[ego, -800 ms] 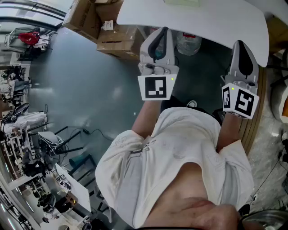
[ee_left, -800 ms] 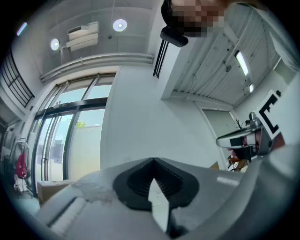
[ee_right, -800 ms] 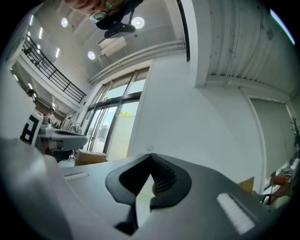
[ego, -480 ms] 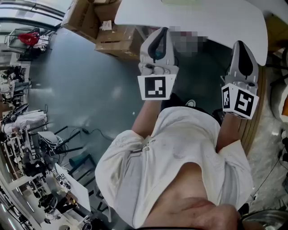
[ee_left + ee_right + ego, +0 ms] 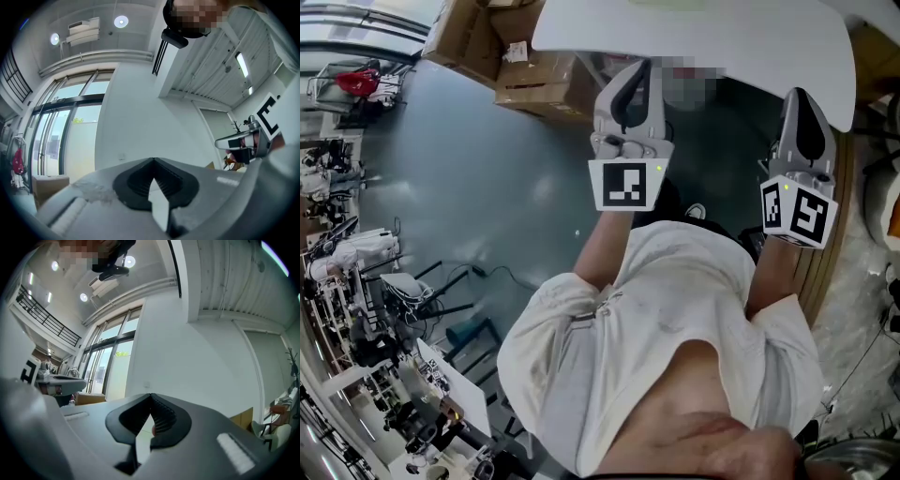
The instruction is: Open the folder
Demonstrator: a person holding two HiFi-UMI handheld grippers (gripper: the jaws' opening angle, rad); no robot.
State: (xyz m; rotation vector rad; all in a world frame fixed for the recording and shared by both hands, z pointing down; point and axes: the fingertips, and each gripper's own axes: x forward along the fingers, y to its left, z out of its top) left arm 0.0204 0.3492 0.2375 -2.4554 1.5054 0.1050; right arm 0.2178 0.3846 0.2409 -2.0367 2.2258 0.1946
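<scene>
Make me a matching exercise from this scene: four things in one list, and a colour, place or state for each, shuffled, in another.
Things:
1. left gripper
2. table
3. cardboard boxes
4. shirt

Descriptions:
A. brown, on the floor
B. creased, worn by the person
C. fingers shut, nothing between them
D. white, along the head view's top edge

Pairs: 1-C, 2-D, 3-A, 4-B.

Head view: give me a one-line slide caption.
Person at a white table holds the left gripper and right gripper, both shut and empty, near its edge.
</scene>
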